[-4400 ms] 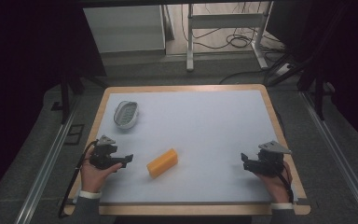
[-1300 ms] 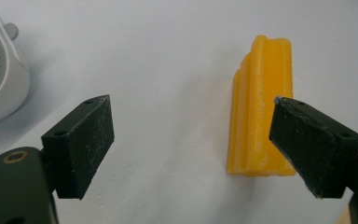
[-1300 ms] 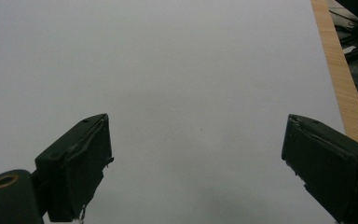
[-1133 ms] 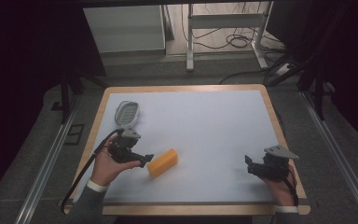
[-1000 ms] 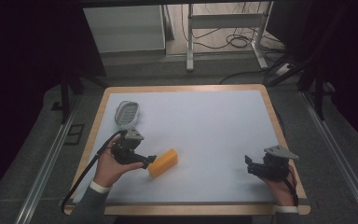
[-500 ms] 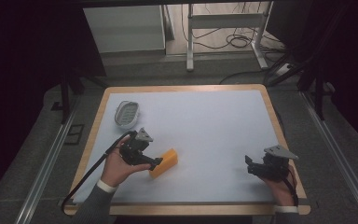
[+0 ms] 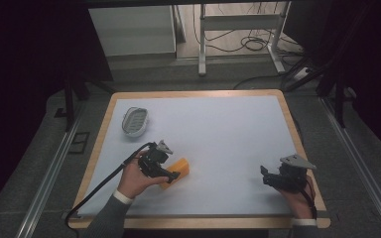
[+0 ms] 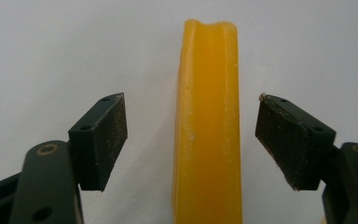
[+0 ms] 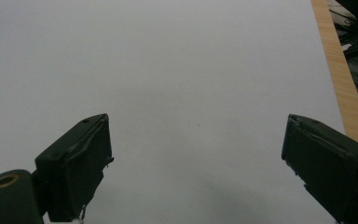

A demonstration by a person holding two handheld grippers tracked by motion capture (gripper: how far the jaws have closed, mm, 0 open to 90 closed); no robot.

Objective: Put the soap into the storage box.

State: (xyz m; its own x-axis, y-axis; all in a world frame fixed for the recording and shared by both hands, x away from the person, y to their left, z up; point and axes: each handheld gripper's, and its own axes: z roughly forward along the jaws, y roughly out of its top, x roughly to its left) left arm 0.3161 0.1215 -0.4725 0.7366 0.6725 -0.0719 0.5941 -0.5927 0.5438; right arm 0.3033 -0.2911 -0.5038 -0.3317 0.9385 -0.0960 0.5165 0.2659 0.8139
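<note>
White surface with wood rim; high view: left hand-held gripper at orange block, right hand-held gripper near right edge, grey dish far left. Left gripper view: jaws wide, block between, untouched. Right gripper view: jaws wide, empty.

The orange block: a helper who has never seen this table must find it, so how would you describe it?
Start at the white table with its wooden rim and look to its near left part, where the left gripper reaches in. The orange block lies flat between its open jaws, untouched. It is the one bright thing there; the grey oval dish lies farther back.
</note>
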